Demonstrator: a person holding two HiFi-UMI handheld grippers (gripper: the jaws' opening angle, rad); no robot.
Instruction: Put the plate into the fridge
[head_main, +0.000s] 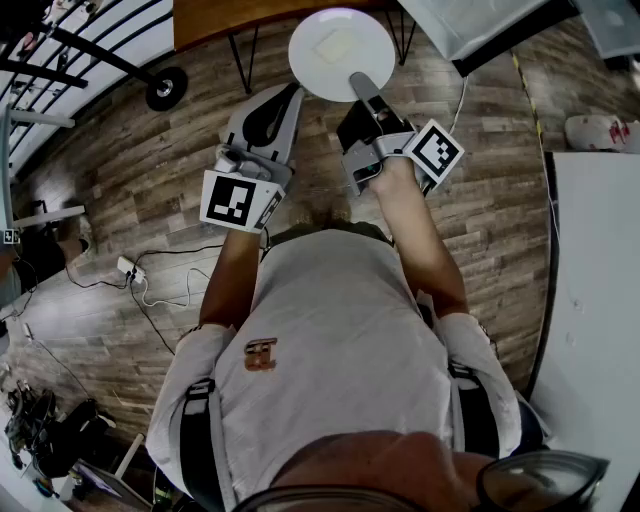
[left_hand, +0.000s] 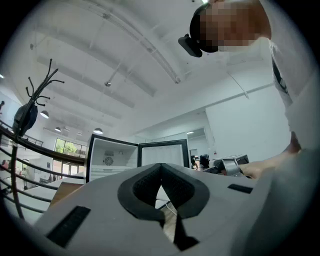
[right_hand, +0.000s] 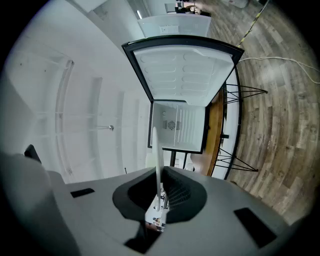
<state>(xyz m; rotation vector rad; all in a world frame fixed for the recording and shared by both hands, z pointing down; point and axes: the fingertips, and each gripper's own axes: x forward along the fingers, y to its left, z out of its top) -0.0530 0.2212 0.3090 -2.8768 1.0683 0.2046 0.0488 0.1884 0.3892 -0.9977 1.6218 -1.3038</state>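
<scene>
A round white plate (head_main: 335, 40) hangs level over the wooden floor, and my right gripper (head_main: 358, 82) is shut on its near rim. The right gripper view shows the plate (right_hand: 156, 145) edge-on as a thin white blade between the pads of that gripper (right_hand: 159, 172). Ahead stands the open fridge (right_hand: 177, 127), white and empty inside, with its door (right_hand: 185, 70) swung wide. My left gripper (head_main: 293, 92) floats beside the plate, to its left, shut on nothing. Its tips (left_hand: 161, 166) meet, and the fridge (left_hand: 112, 157) shows beyond them.
A wooden table (head_main: 215, 15) on black legs stands just beyond the plate. A white counter (head_main: 600, 300) runs along the right. Cables and a power strip (head_main: 130, 270) lie on the floor at left, near a black railing (head_main: 80, 50). A coat stand (left_hand: 30, 110) rises at left.
</scene>
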